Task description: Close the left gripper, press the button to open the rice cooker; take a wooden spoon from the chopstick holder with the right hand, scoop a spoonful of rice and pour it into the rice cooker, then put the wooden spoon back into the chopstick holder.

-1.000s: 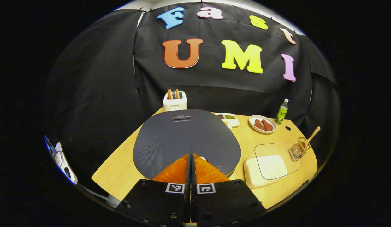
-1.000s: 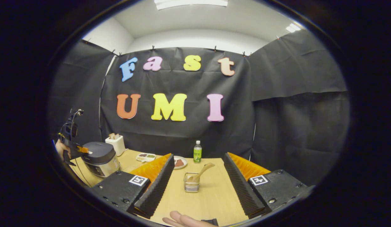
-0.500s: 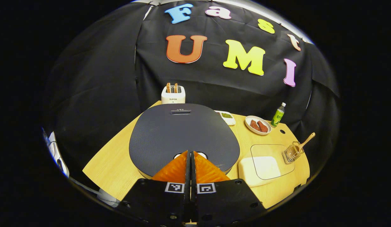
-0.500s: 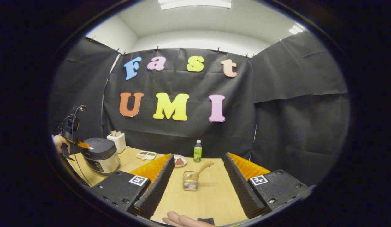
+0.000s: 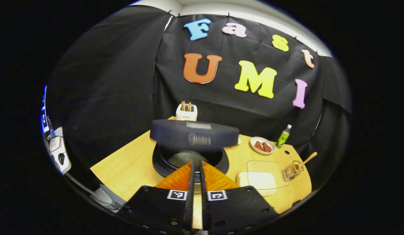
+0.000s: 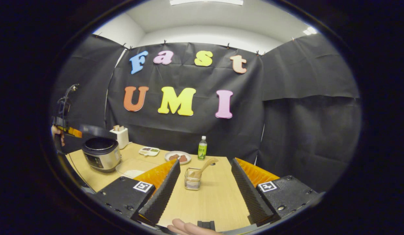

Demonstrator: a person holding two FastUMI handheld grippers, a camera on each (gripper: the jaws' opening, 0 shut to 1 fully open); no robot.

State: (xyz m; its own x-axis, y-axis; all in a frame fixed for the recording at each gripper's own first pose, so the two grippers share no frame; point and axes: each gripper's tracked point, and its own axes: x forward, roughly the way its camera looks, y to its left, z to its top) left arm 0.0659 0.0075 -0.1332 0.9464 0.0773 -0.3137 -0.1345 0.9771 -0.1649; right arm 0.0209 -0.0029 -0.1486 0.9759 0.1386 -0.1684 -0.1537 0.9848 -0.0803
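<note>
The rice cooker (image 5: 188,160) stands open, its dark lid (image 5: 194,137) raised and blurred, the pot's inside showing. My left gripper (image 5: 196,163) is shut on nothing, its tips just above the cooker's front rim. In the right gripper view the cooker (image 6: 101,156) stands at the left with the left gripper (image 6: 63,130) beside its raised lid. My right gripper (image 6: 205,161) is open and low over the table. The wire chopstick holder (image 6: 192,179) with the wooden spoon (image 6: 205,166) leaning in it stands a little ahead, between the fingers' line. The rice box (image 5: 255,179) lies right of the cooker.
A toaster (image 5: 186,112) stands behind the cooker. A plate of meat (image 5: 260,145), a green bottle (image 5: 283,131) and a small divided dish (image 6: 149,151) sit along the table's back. The holder (image 5: 291,169) is near the table's right edge. A hand (image 6: 188,228) shows under my right gripper.
The rice cooker's lid has sprung up from shut to open. My left gripper has lifted and drawn back from the lid. The right gripper has hardly moved.
</note>
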